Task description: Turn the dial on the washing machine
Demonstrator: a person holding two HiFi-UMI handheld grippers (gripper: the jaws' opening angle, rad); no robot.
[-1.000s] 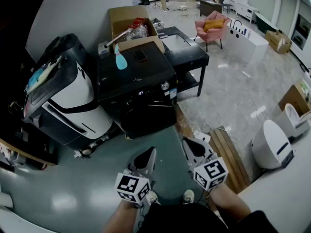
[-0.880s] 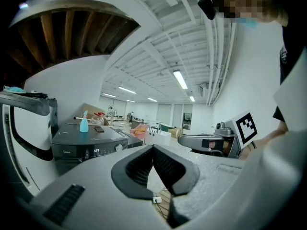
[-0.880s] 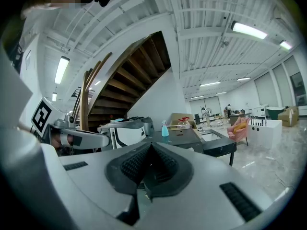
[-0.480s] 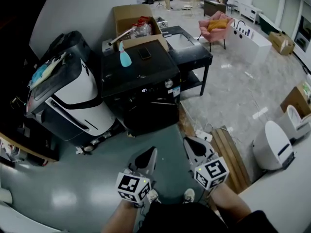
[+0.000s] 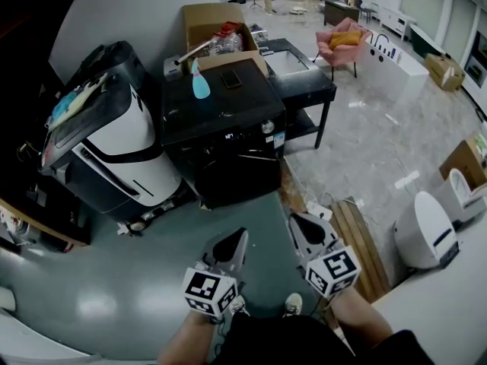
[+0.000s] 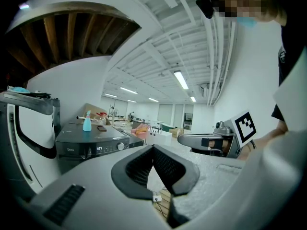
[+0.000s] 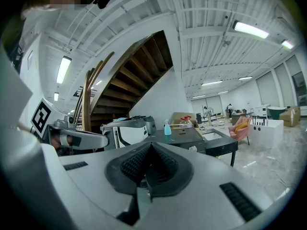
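Observation:
The black washing machine [image 5: 224,128] stands on the floor ahead of me, its round silver dial [image 5: 267,127] at the right end of the front panel. The dial also shows in the left gripper view [image 6: 121,146] and in the right gripper view [image 7: 193,148]. My left gripper [image 5: 237,238] and right gripper [image 5: 298,223] are side by side near my body, well short of the machine. Both are shut and hold nothing. Each points towards the machine, close to level.
A teal spray bottle [image 5: 200,82] and a phone [image 5: 231,80] lie on the machine's top. A white and black appliance [image 5: 114,143] stands to its left, a cardboard box [image 5: 213,21] behind it and a black table [image 5: 300,71] to its right. A wooden pallet [image 5: 358,242] lies right of my feet.
The head view has shifted a little, so the washing machine sits slightly lower and further right in it. Both grippers keep their places and stay shut.

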